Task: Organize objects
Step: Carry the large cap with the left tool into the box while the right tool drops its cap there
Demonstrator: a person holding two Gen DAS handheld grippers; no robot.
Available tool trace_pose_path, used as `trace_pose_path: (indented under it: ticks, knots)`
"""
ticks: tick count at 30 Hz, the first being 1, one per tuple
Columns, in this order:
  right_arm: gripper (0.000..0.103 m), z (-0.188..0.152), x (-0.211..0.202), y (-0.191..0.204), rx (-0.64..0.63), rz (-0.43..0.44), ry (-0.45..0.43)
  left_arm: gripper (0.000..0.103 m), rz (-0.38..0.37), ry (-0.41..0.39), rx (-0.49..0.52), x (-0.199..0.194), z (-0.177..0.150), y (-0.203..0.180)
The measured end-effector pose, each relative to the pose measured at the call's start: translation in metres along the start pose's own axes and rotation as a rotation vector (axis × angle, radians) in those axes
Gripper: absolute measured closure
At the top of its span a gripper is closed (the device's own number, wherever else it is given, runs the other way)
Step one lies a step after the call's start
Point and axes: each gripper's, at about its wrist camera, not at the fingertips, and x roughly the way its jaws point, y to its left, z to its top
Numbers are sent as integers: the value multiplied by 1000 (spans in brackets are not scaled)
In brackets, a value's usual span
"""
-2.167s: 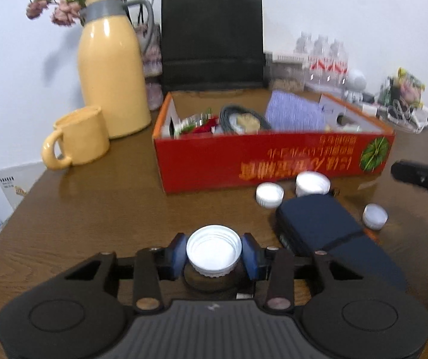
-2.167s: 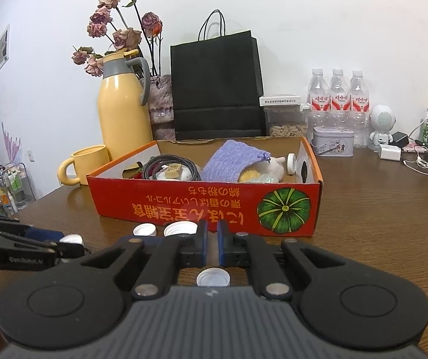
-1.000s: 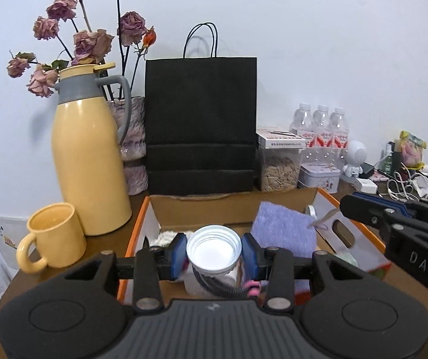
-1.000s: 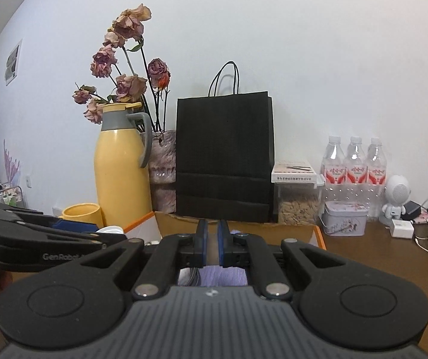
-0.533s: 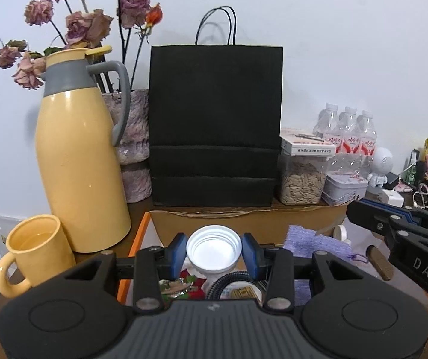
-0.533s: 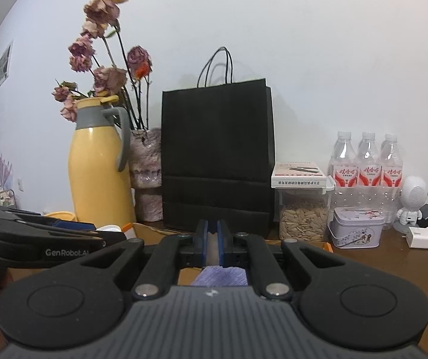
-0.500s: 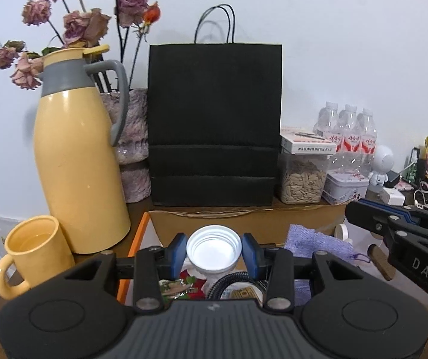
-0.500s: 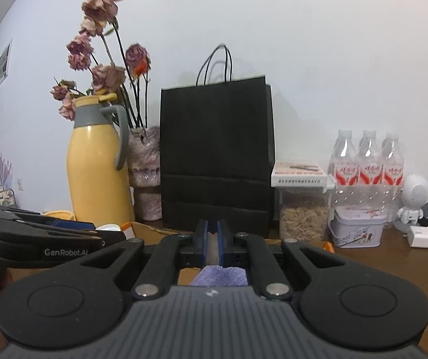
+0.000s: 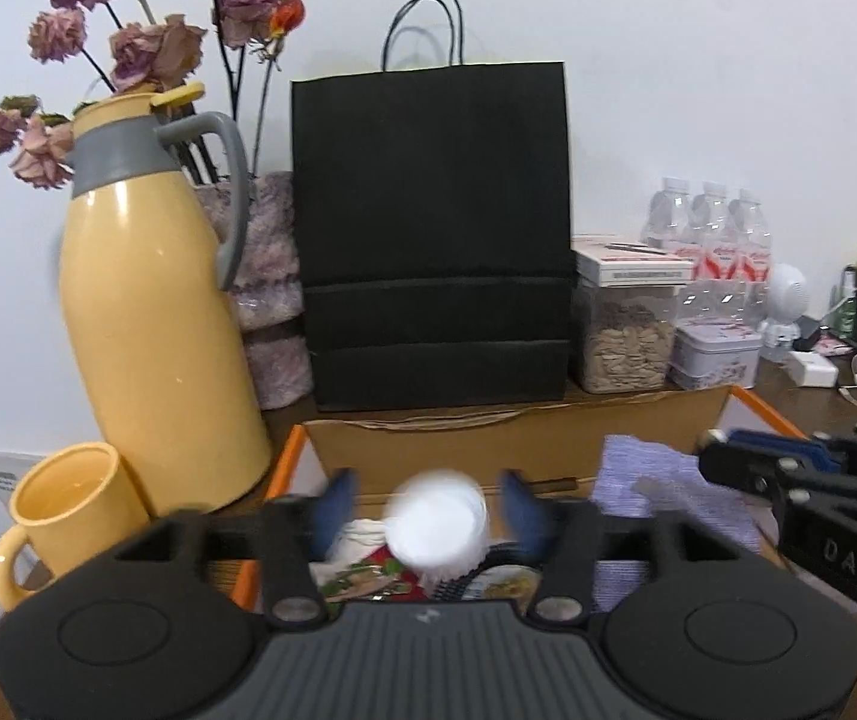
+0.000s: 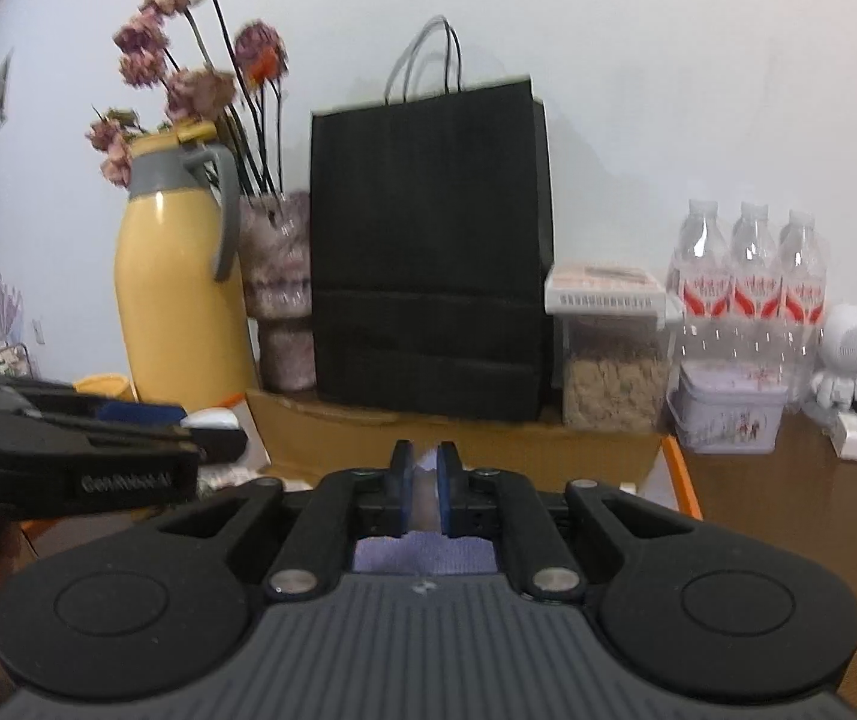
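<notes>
Left tool [image 9: 428, 510] spread wide, white cap [image 9: 437, 527] blurred between its fingers, touching neither, above the cardboard box [image 9: 518, 438]. Right tool [image 10: 422, 477] nearly closed, empty, over the box too.

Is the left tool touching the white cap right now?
Apart. The left wrist view shows the left tool open, with a clear gap between each blue pad and the blurred white cap.

Brown table [image 10: 788, 498] apparently bears box [image 9: 518, 438], thermos [image 9: 152, 324], bag [image 9: 434, 234].
</notes>
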Motion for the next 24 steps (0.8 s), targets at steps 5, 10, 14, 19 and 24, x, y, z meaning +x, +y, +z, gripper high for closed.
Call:
trace_pose_path:
  ticks: [5,10,14,19,24]
  knots:
    - [7,-8,4,-3,1,-48,44,0,58,-25,4,0,-1,3]
    - [0,-9,1,-3,-15,-47,42,0,56,-3,6,4,-2,3]
    - [0,-11,0,-1,-26,-44,49,0,50,1,8,4,-3,3]
    - [0,-11,-3,2,-35,-41,44,0,43,1,7,2,-3,2]
    - [0,-10,-9,4,-45,-42,33,0,37,-6,3,-7,-3,2]
